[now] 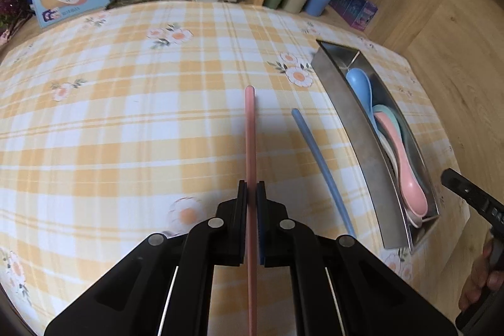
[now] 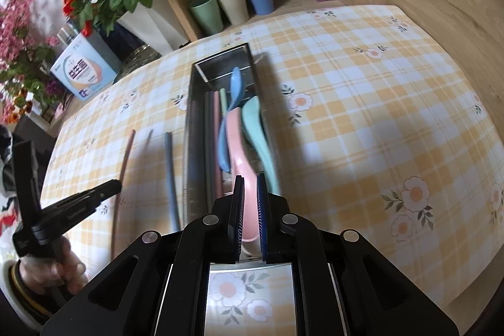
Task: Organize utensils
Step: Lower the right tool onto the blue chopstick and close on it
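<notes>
1. In the left wrist view the pink chopstick (image 1: 250, 147) runs straight up the middle of the frame. Its long axis lies along the line our left tool (image 1: 252, 188) points, and its far tip ends just above frame centre.
2. Our left tool is clamped on that pink chopstick, pads pressed to either side of the shaft, with much of the stick trailing back under the tool towards the lower edge.
3. Just right of it the blue chopstick (image 1: 321, 169) lies on the bench (image 1: 126, 122), slanting from centre down to the right, apart from the pink one and near the tray's long wall.
4. The metal tray (image 1: 362, 147) sits at the right of the frame, its long axis roughly in line with both sticks. It already holds a blue spoon (image 1: 359, 84) and a pink spoon (image 1: 406, 166), with paler ones beneath.
5. We judge the coming move to be a carry to the right: the tray lies right of the left tool, and the stick is already nearly parallel to it, so little turning seems needed.
6. In the right wrist view our right tool (image 2: 250, 181) hangs over the tray's near end, nearly closed. The pink spoon shows between its pads, but we cannot tell whether they grip it.
</notes>
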The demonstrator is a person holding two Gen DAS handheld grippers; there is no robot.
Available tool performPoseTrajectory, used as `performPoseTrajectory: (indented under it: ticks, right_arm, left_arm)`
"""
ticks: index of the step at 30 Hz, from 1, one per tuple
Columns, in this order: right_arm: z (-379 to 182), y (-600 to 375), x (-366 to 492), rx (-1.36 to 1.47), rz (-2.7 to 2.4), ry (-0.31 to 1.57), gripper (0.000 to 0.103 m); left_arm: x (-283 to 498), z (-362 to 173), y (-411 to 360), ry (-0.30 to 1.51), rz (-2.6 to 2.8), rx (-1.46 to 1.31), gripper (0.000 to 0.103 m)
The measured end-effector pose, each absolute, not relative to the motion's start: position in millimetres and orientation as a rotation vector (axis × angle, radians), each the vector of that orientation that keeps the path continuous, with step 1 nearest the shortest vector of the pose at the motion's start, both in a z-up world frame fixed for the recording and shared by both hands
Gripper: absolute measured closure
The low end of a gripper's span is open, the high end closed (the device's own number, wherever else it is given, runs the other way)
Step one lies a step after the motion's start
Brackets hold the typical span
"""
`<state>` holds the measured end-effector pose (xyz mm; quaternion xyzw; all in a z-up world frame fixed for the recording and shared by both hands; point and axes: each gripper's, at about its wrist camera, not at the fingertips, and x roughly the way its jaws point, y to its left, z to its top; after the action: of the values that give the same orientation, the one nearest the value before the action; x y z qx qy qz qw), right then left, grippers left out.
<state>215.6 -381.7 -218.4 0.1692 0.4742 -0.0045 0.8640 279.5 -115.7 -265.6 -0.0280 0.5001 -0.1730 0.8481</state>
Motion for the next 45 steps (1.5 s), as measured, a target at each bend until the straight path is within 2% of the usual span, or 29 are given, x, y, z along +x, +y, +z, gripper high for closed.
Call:
performPoseTrajectory:
  ticks: [13,21,35,37,40,45]
  right_arm:
    - [-215.1,-304.2,243.0,0.175,0.112,1.044,0.094]
    - [-236.3,-257.7,266.2,0.058,0.12,1.134,0.094]
    - [-262.9,-237.8,281.2,0.008,0.008,1.232,0.094]
    - [-264.4,-238.2,282.0,0.001,-0.008,1.236,0.09]
    - [-266.1,-240.0,283.4,0.009,-0.023,1.242,0.077]
    - [-268.9,-240.7,284.7,0.041,-0.025,1.25,0.077]
  left_arm:
    - [260.6,-247.5,-52.4,0.993,-0.323,-0.136,0.098]
    - [251.4,-241.9,-17.0,0.952,-0.294,-0.155,0.098]
    - [250.0,-243.1,12.2,0.942,-0.271,-0.226,0.097]
    - [250.1,-243.5,12.7,0.942,-0.273,-0.23,0.097]
    - [249.8,-243.8,13.2,0.942,-0.273,-0.235,0.097]
    - [250.2,-244.0,13.6,0.943,-0.274,-0.24,0.097]
